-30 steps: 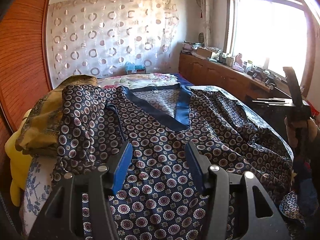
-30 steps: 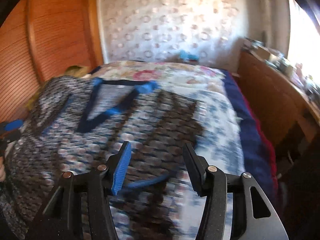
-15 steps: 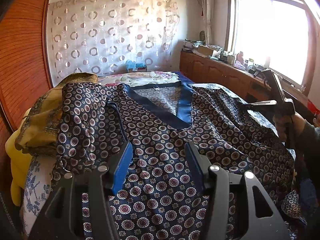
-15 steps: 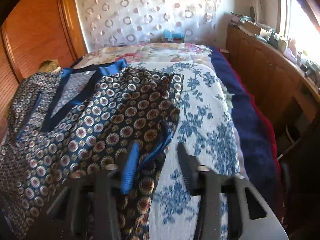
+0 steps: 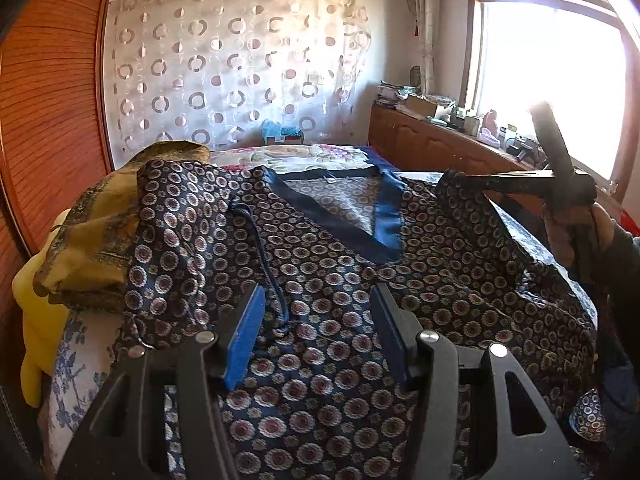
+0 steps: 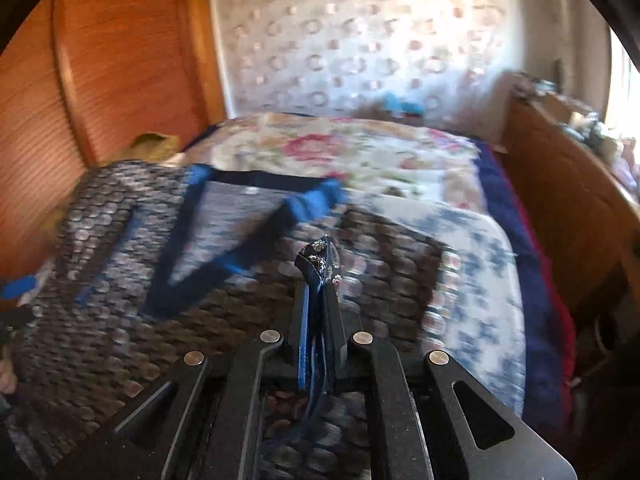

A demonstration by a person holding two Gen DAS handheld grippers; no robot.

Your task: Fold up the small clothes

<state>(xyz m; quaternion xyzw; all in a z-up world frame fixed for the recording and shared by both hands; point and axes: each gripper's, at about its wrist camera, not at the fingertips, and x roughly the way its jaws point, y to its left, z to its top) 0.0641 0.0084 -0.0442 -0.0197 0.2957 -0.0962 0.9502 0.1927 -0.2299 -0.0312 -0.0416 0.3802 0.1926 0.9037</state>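
Observation:
A navy patterned garment [image 5: 340, 260] with a blue V-neck lies spread on the bed, and it is also in the right wrist view [image 6: 120, 300], blurred. My left gripper [image 5: 316, 300] hovers open just above its front, with nothing between the fingers. My right gripper [image 6: 318, 280] has its jaws closing, pads pressed on a pinched fold of the garment's right edge [image 6: 320, 256]. In the left wrist view a hand [image 5: 568, 236] holds that gripper at the right, with the garment's right corner raised off the bed.
A brownish-gold cloth [image 5: 92, 240] and a yellow cushion [image 5: 36, 320] sit at the garment's left. A wooden wardrobe [image 5: 48, 100] stands beyond them. The blue-flowered bedspread [image 6: 480, 280] shows on the right. A cluttered wooden cabinet [image 5: 432, 148] runs under the window.
My right gripper went from open to shut on the garment's right edge and swung left with the cloth. The left gripper stayed put and open.

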